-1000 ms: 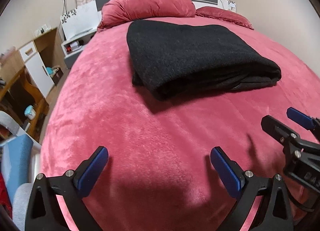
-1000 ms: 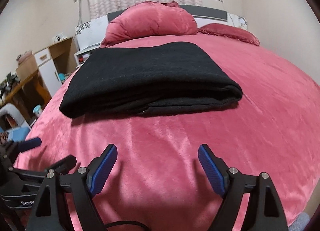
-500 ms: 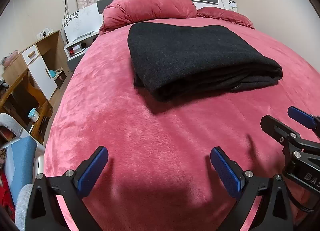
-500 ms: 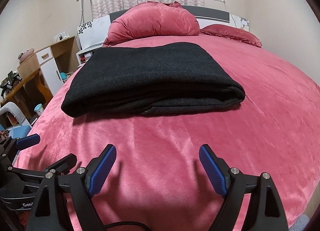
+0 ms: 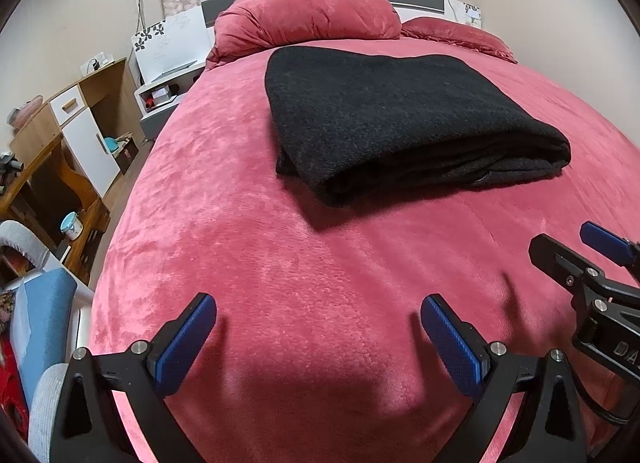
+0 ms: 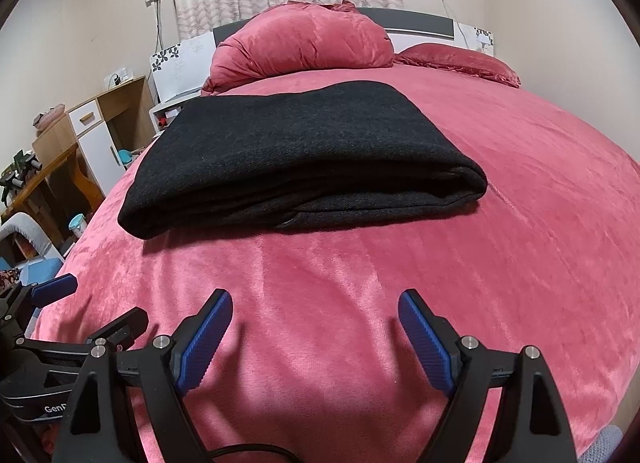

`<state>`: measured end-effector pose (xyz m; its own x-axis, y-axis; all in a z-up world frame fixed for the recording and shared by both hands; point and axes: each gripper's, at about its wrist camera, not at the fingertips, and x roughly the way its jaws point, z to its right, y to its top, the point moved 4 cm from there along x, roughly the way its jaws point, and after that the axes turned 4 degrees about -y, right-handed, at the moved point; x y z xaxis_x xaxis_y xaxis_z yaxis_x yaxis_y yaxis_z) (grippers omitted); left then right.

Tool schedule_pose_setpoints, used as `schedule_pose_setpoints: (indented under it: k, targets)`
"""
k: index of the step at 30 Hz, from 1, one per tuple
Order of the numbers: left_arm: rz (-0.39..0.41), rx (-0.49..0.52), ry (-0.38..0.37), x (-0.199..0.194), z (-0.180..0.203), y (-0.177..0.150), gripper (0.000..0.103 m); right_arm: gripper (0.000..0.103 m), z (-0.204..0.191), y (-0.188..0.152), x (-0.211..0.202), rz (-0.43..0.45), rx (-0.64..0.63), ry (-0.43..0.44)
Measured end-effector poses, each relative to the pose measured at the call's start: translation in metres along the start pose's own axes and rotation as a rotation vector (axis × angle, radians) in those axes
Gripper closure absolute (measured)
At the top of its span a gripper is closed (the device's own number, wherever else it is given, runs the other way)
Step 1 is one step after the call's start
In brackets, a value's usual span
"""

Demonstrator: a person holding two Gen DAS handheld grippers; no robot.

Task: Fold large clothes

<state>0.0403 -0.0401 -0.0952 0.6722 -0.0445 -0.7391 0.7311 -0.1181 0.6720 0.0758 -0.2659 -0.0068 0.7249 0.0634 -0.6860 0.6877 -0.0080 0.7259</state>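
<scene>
Two grippers, jaws wide, holding nothing.
Folded black garment [image 5: 400, 123] up-frame of left gripper [image 5: 318, 337] and right gripper [image 6: 314, 333], lying crosswise, equally near.

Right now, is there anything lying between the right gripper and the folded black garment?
No. In the right wrist view, only bare pink bedspread separates the open right gripper from the folded black garment.

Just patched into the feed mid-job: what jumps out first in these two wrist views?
A thick, neatly folded black woollen garment lies in the middle of the pink plush bedspread, in front of a puffy pink bundle of bedding at the headboard. Nearer the cameras, the left gripper and right gripper hang open and empty over bare bedspread.
</scene>
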Motion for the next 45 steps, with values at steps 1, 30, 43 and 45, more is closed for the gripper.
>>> schedule_pose_setpoints:
  k: [1, 30, 43, 45]
  targets:
    - [0.002, -0.004, 0.006, 0.0, -0.001, 0.0, 0.0, 0.017, 0.0, 0.0, 0.001, -0.001, 0.001, 0.0]
    - [-0.007, -0.024, -0.021, 0.001, 0.0, -0.004, 0.0, 0.017, 0.006, -0.002, 0.002, -0.021, 0.027, 0.012]
    - [-0.034, -0.039, -0.022, 0.007, -0.004, -0.004, 0.0, 0.017, 0.007, -0.004, 0.004, -0.027, 0.043, 0.011]
    - [-0.033, -0.038, -0.021, 0.007, -0.004, -0.004, 0.0, 0.017, 0.007, -0.004, 0.004, -0.027, 0.044, 0.011]
